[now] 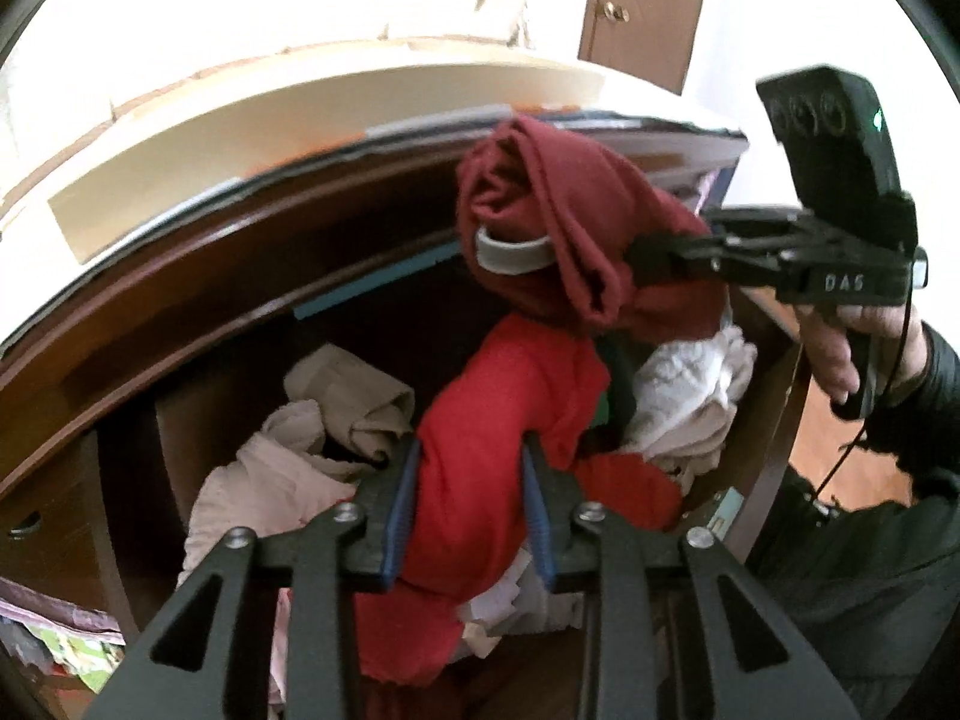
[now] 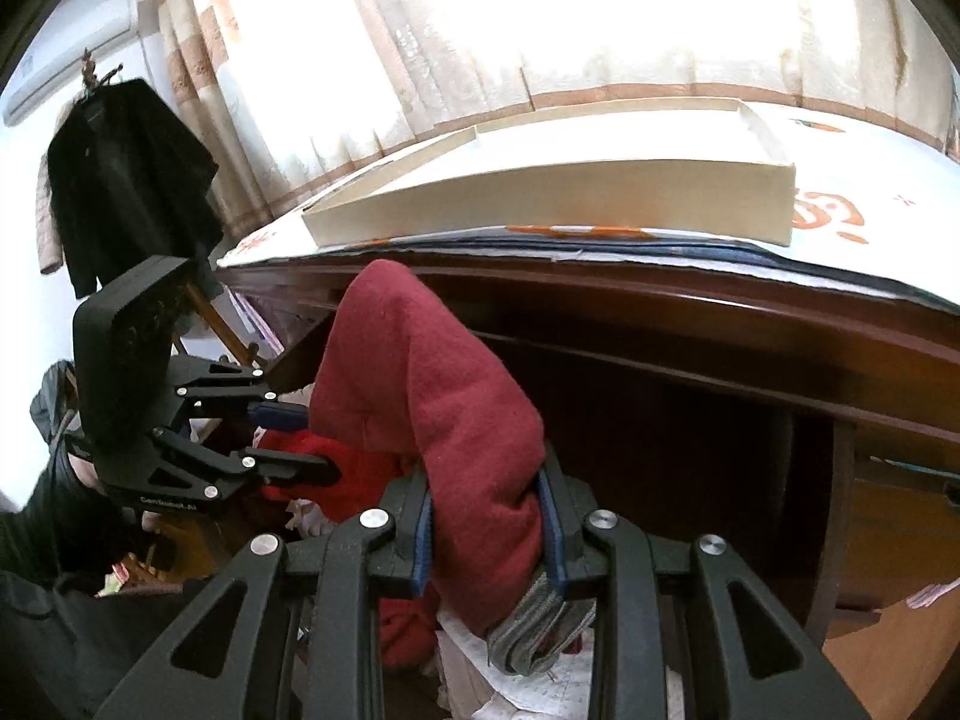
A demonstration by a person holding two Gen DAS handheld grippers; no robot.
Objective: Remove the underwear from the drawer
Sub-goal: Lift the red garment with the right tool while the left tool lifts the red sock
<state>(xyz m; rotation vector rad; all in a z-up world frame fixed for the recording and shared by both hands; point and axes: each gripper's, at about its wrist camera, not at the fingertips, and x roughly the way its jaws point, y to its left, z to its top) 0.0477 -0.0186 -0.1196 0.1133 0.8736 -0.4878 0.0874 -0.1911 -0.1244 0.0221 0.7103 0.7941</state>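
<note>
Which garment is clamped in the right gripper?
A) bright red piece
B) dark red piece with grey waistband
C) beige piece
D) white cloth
B: the right gripper pinches the dark red underwear, its grey waistband hanging below; the left gripper grips the bright red garment.

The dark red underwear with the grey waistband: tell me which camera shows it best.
The left wrist view: the dark red underwear hangs whole from the right gripper, grey waistband visible. The right wrist view shows it only close up, cropped by the fingers.
</note>
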